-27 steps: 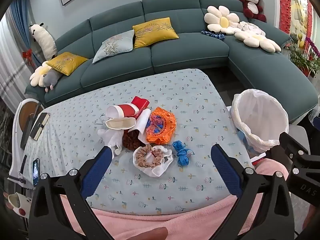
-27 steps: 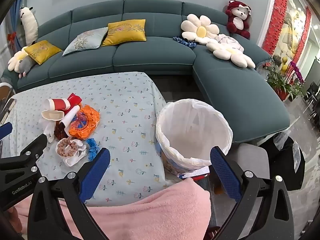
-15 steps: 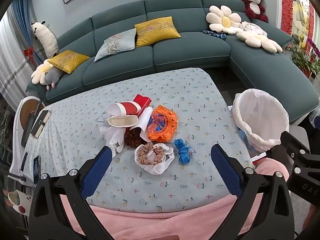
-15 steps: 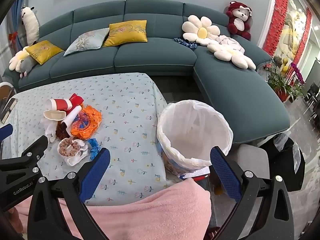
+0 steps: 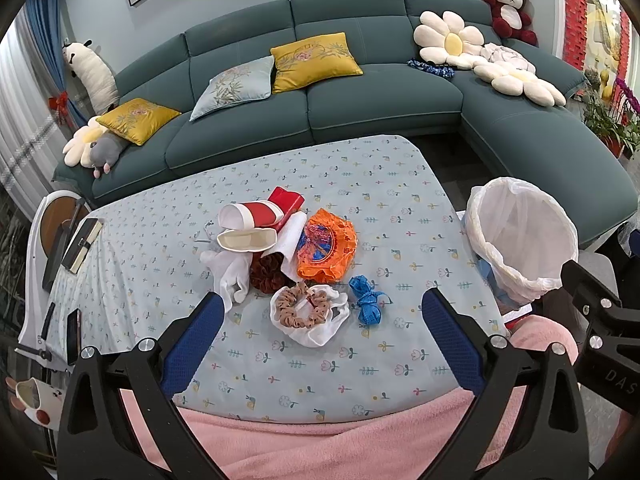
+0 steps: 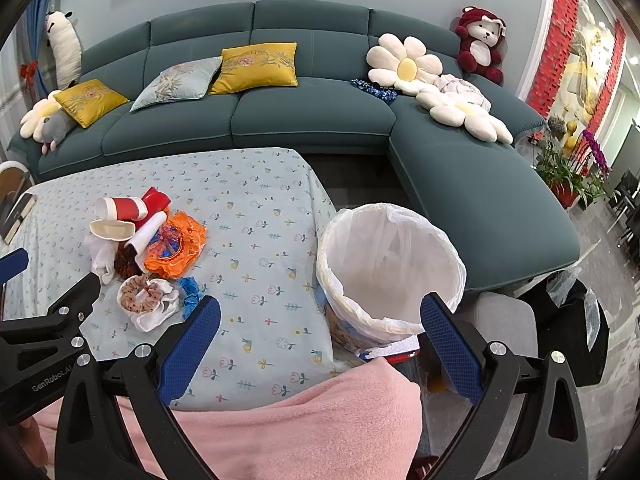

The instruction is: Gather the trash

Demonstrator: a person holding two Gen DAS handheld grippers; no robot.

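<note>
The trash (image 5: 288, 260) lay heaped near the middle of the surface (image 5: 400, 208), well short of the lined bin (image 5: 520, 240) that stood just off the surface's right edge. It all looked light. The paper cups (image 5: 248, 226) seemed stiff but easy to crush, so a pinch across a rim or the side wall would probably serve. The orange wrapper (image 5: 326, 250) looked thin, crinkly and likely slippery, best taken at a bunched fold. The white cloth (image 5: 228, 276), the scrunchie (image 5: 298, 306) on its white rag, and the blue ribbon (image 5: 368, 298) looked soft and limp, and would likely sag, so a grip on the thickest bunch seemed wisest. The scrunchie and ribbon lay nearest, free of the heap, and looked the easiest first picks.

The left tool (image 5: 320, 336) hung over the near edge of the surface, tilted steeply down towards the heap, its jaws wide apart and empty. The right tool (image 6: 320, 340) was pitched down likewise, over the surface's near right corner beside the bin, jaws spread wide with nothing between them. A pink blanket (image 5: 320, 448) lay below both.
</note>
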